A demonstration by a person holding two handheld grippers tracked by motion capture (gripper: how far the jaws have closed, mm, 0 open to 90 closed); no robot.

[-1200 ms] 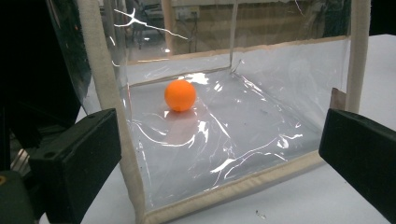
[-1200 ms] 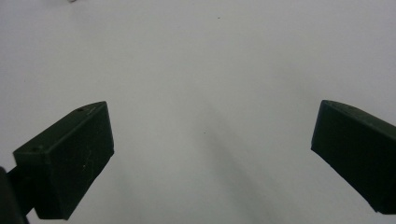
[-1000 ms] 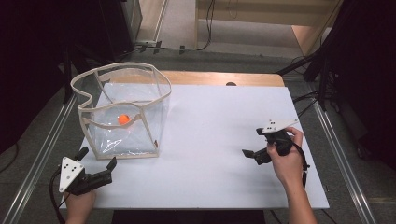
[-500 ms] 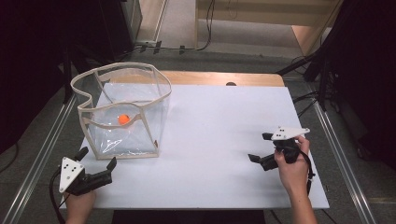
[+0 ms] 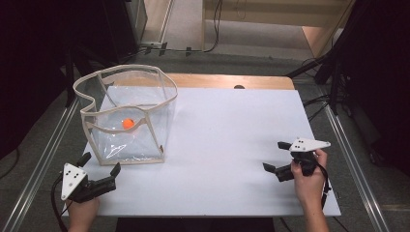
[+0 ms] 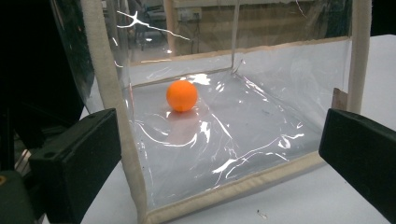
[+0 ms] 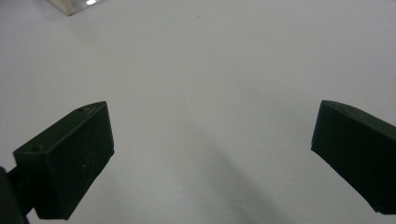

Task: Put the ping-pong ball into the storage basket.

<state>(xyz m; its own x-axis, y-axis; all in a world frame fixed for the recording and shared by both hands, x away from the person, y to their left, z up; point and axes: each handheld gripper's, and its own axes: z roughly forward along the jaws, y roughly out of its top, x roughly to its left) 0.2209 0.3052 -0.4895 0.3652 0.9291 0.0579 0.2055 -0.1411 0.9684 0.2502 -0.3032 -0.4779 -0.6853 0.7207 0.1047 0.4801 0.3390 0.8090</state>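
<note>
Orange, the ball (image 5: pixel 127 123) sat on the floor of the clear bag (image 5: pixel 162 104) at the upper left of the high view, toward its far wall. My left gripper (image 5: pixel 100 170) lay at the lower left just before the bag's near corner, jaws wide apart and empty. My right gripper (image 5: pixel 276 156) rested at the lower right on the white table (image 5: pixel 227 140), well apart from the bag, jaws spread over bare surface.
</note>
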